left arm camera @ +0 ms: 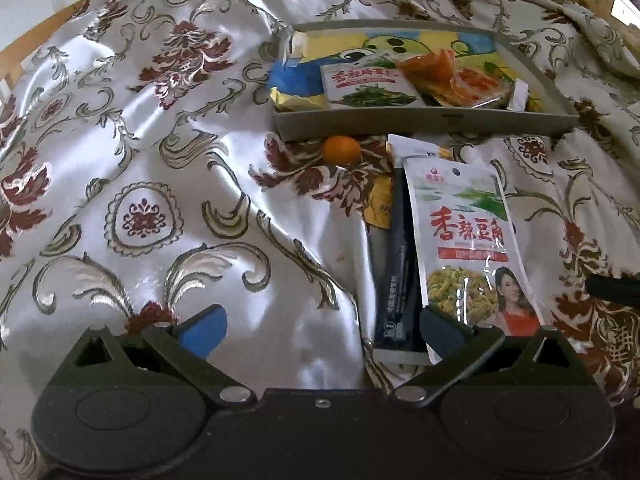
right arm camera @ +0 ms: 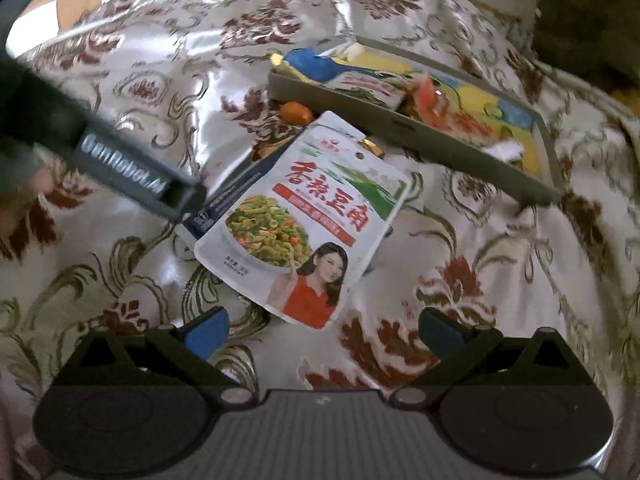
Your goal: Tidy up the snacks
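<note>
- Both grippers are up over the flowered cloth, and I've got a good look at the pile from either side.
- My left gripper has its fingers spread wide with nothing between them; the right-hand pad sits over the bottom corner of the white bean packet, but there is no clamp on it.
- My right gripper is just as wide apart and empty, hovering short of that same white bean packet.
- Progress check: the grey tray already holds a green-vegetable packet and an orange-red packet, lying side by side on its cartoon liner. So some sorting looks done.
- What's left, as I judge it: the white bean packet lies on the cloth just in front of the tray, on top of a dark packet.
- A yellow wrapper peeks out beneath those two; I can't tell what it is.
- A small orange piece, fruit or candy, sits against the tray's near wall, outside it.
- I'd call this roughly the midpoint, with the white packet the obvious next pick.
</note>
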Demonstrator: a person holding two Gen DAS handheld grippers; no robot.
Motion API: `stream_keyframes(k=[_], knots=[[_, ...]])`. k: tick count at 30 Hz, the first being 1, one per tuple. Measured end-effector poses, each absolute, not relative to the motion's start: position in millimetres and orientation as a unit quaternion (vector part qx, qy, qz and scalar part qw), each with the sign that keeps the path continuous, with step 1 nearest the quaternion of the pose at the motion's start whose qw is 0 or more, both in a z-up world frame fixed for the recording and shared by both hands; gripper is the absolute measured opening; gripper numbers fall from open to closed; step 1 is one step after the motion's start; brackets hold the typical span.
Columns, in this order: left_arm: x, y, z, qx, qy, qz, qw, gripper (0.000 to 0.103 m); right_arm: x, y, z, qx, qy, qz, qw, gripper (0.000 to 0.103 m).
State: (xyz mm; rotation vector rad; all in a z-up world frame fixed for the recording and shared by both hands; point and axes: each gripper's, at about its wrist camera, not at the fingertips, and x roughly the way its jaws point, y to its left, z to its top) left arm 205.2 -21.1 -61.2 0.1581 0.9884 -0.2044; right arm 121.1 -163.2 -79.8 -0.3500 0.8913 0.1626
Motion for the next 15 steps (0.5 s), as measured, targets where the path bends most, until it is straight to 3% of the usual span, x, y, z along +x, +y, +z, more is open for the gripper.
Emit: stream_keyframes(k=[7, 15], knots=[[211.9, -8.6, -66.9, 0.026, 0.488, -0.084, 0.868, 0.102, 135.8, -137.6, -97.7, -0.233, 0.391, 0.053, 0.889, 0.103], [215.4, -0.6, -60.8, -0.004, 0.477, -0.08, 0.875, 0.102, 141.4, -148.8, -85.5, -0.206, 0.385, -0.002, 0.9, 0.103]])
